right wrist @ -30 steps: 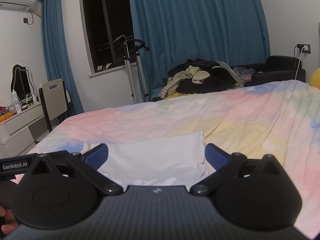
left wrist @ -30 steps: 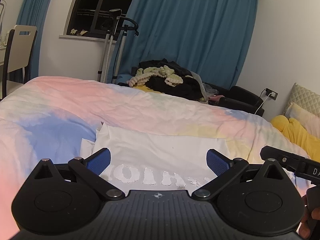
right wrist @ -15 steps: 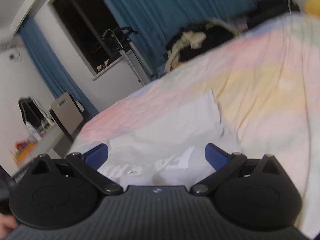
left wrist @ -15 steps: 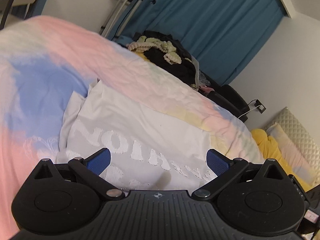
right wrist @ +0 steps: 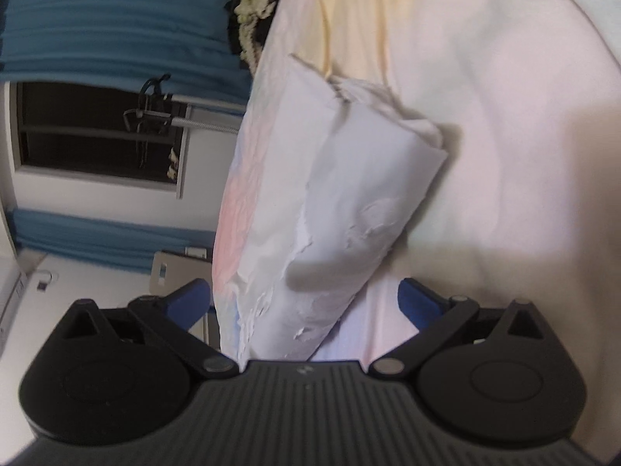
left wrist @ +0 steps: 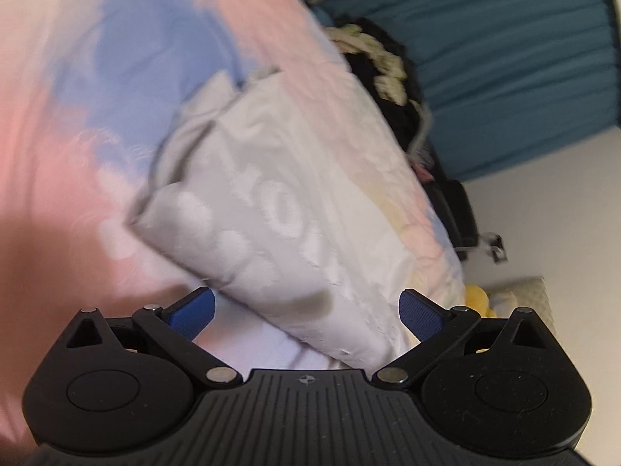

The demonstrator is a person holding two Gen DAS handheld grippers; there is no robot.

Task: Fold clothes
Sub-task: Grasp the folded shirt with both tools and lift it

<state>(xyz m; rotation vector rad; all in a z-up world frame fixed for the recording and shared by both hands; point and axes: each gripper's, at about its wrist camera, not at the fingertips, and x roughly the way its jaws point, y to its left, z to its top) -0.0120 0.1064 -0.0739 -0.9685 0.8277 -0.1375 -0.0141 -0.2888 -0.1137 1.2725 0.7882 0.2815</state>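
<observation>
Both views tilted closer over folded white shirt [left wrist: 295, 209]; grippers spread.

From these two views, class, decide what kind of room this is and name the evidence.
Most likely a bedroom at home: a white folded garment lies on a bed's pastel bedspread, teal curtains hang by a dark window, and a heap of clothes sits beyond.

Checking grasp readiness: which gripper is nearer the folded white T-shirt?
Neither clearly: the left gripper and right gripper both hang open right over the folded white T-shirt, near edge between the fingers.
</observation>
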